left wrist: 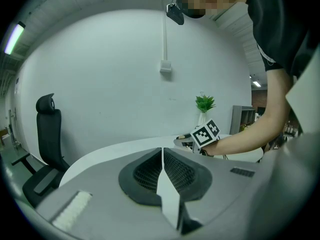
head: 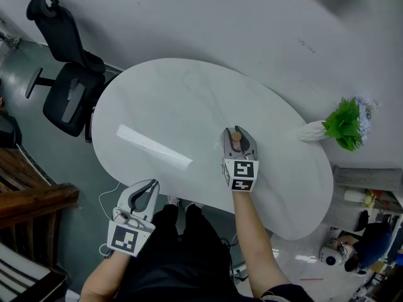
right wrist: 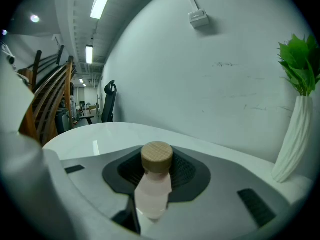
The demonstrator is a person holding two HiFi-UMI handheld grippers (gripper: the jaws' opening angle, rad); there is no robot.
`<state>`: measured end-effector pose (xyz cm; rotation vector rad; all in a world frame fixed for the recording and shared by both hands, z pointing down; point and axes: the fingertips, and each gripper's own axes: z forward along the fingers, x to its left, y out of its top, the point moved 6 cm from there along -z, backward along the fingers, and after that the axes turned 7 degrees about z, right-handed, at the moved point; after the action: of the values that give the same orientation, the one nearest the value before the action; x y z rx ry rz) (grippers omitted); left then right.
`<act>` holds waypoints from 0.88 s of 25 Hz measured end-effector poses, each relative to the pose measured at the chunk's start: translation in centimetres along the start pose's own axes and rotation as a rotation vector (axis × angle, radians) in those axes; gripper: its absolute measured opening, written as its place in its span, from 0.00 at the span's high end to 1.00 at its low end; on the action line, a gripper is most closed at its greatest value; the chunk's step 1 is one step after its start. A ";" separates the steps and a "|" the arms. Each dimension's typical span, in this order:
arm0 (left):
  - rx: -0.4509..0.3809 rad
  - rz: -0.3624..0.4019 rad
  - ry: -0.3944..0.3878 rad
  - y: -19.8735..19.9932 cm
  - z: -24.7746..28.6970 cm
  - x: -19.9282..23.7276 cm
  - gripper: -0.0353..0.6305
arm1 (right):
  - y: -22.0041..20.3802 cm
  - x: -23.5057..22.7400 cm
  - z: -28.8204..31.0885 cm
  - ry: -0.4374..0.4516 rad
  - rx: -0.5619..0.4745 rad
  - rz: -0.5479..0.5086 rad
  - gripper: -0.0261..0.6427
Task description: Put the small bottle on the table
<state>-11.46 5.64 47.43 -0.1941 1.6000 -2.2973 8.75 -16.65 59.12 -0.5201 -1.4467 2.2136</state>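
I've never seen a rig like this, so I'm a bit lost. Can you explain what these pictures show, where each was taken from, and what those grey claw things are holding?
There is no robot here: a person holds a two-jaw gripper in each hand. The head view looks down from a camera on the person's head. The other two views come from cameras riding on each gripper. On the white table stands a vase with a green plant. The right gripper is shut on a small bottle with a wood-coloured cap, over the table. The left gripper, beside the table's edge, is shut and empty.
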 end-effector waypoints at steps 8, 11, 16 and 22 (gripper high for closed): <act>0.018 0.000 -0.003 -0.6 0.1 0.2 0.93 | -1.0 0.2 0.2 -0.007 0.013 0.032 0.80; 0.028 -0.001 -0.002 -0.8 0.1 0.2 0.93 | -1.3 0.2 0.4 -0.008 0.019 0.033 0.80; 0.030 -0.007 0.002 -0.9 0.2 0.3 0.93 | -1.5 0.0 0.6 -0.017 0.023 0.034 0.80; 0.037 -0.011 0.000 -1.0 0.5 0.3 0.93 | -1.8 -0.1 0.8 -0.020 0.027 0.040 0.80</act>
<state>-11.76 5.47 48.54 -0.1942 1.5585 -2.3335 8.68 -16.68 61.11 -0.5233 -1.4265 2.2721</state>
